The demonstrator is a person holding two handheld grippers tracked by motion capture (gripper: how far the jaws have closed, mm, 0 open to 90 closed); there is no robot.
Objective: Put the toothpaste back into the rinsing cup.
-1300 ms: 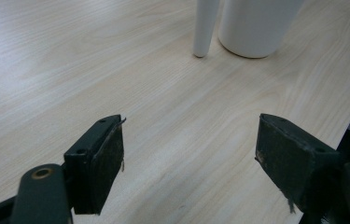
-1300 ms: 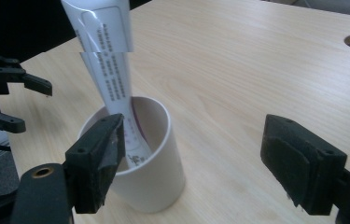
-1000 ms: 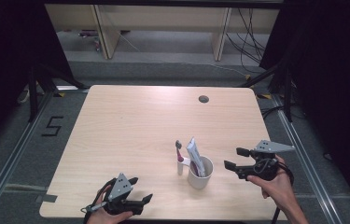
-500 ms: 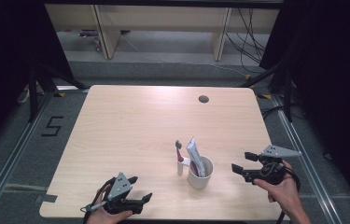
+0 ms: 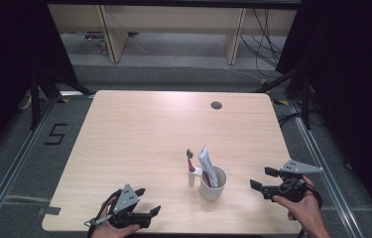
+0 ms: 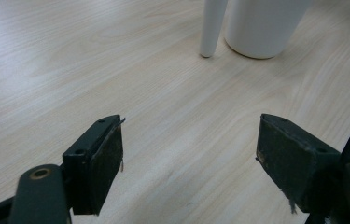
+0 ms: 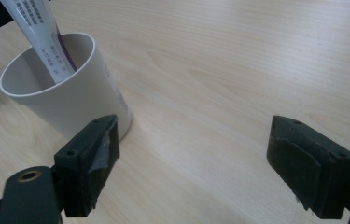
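A: What does the surface look like?

B: A pale wood-grain tabletop (image 5: 139, 134) with rounded corners sits in the middle of the high view, with 1 small dark round hole (image 5: 216, 105) near its far edge, upper right of centre. Around it lies grey floor (image 5: 49, 163), where a black "5" (image 5: 55, 134) is marked at the left of the frame. Dark curtains close off both sides, light wooden furniture legs (image 5: 108, 34) stand along the top, and loose cables (image 5: 265, 29) trail at the upper right.

A: And the things on it?

B: A white cup (image 5: 213, 184) stands right of centre toward the lower edge. A toothpaste tube (image 5: 207, 165) leans inside it, and a toothbrush (image 5: 190, 168) stands upright just beside its left side.

A: The hands?

B: The left gripper (image 5: 146, 201) is at the lower left of the frame near the front edge, its jaws released and wide apart over bare wood. The right gripper (image 5: 264, 178) is at the lower right, near the cup but apart from it, its jaws also spread with nothing between them. In the right gripper view the cup sits in the upper left, just behind the left jaw.
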